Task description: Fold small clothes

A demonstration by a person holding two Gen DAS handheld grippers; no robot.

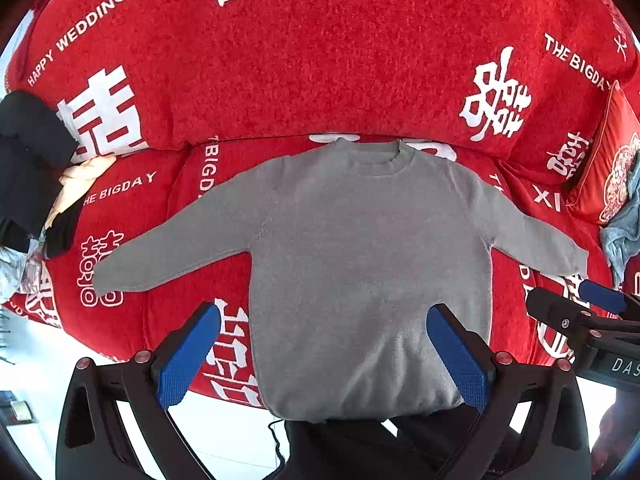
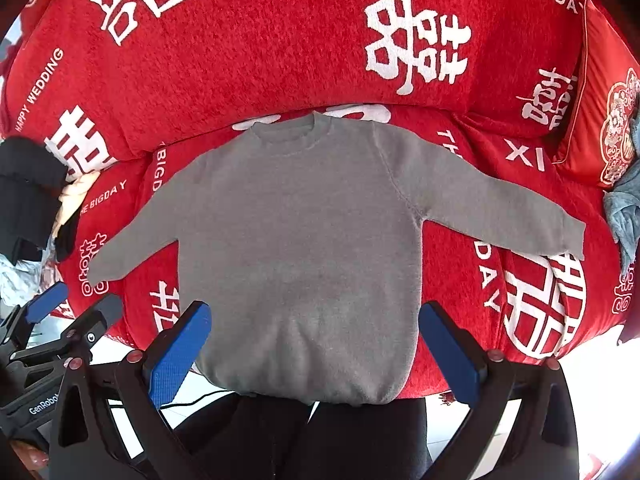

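Note:
A small grey sweater lies flat on the red sofa seat, collar toward the backrest, both sleeves spread out, hem hanging over the front edge. The right wrist view shows the same sweater. My left gripper hovers open in front of the hem, nothing between its blue pads. My right gripper is also open, empty, near the hem. Each gripper shows in the other's view: the right gripper near the right cuff, the left gripper near the left cuff.
The red sofa cover carries white lettering. A pile of black and cream clothes lies at the left end. At the right end are a red cushion and a blue-grey cloth. A person's dark trouser legs stand below the hem.

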